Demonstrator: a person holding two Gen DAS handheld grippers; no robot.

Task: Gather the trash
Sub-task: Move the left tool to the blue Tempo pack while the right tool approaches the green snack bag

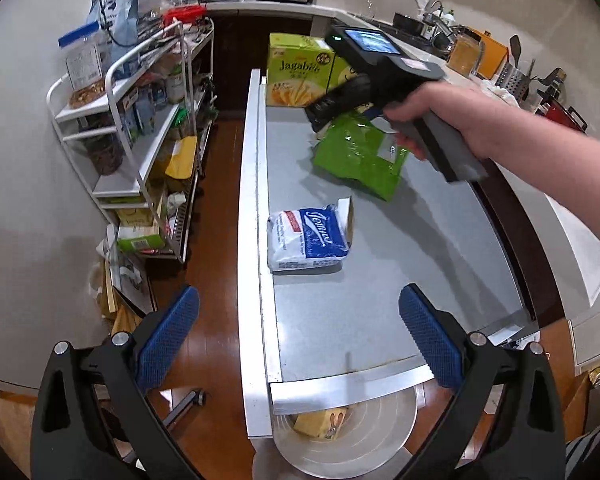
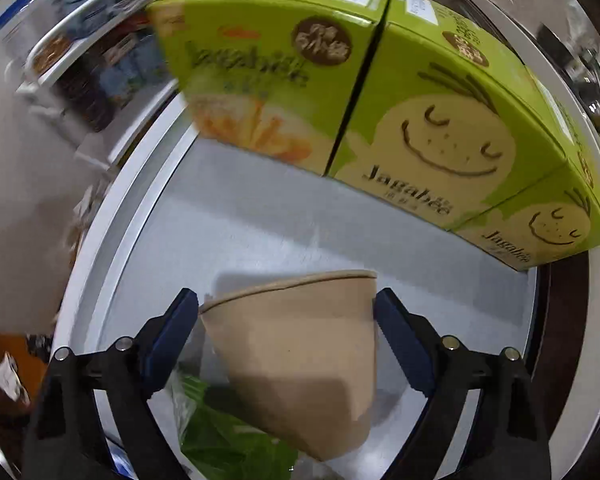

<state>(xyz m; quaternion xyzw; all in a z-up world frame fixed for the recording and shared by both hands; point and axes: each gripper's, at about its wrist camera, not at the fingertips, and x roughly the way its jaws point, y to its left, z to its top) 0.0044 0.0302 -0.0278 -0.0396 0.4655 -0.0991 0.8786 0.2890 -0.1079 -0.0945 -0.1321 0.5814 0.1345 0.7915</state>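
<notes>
My right gripper (image 2: 286, 316) is shut on a tan paper cup (image 2: 300, 360), held on its side above the grey table (image 2: 236, 216), over a green plastic bag (image 2: 228, 444). In the left wrist view the right gripper's body (image 1: 380, 76) hovers over that green bag (image 1: 360, 156), with its fingertips hidden. A white and blue tissue pack (image 1: 310, 238) lies mid-table. My left gripper (image 1: 300, 336) is open and empty above the table's near end. A white bin (image 1: 380, 436) below the near edge holds a yellow wrapper (image 1: 320, 422).
Green Jagabee snack boxes (image 2: 420, 112) stand at the table's far end and also show in the left wrist view (image 1: 300, 68). A white shelf cart (image 1: 140, 132) full of goods stands left of the table. A counter (image 1: 500, 64) with utensils runs along the right.
</notes>
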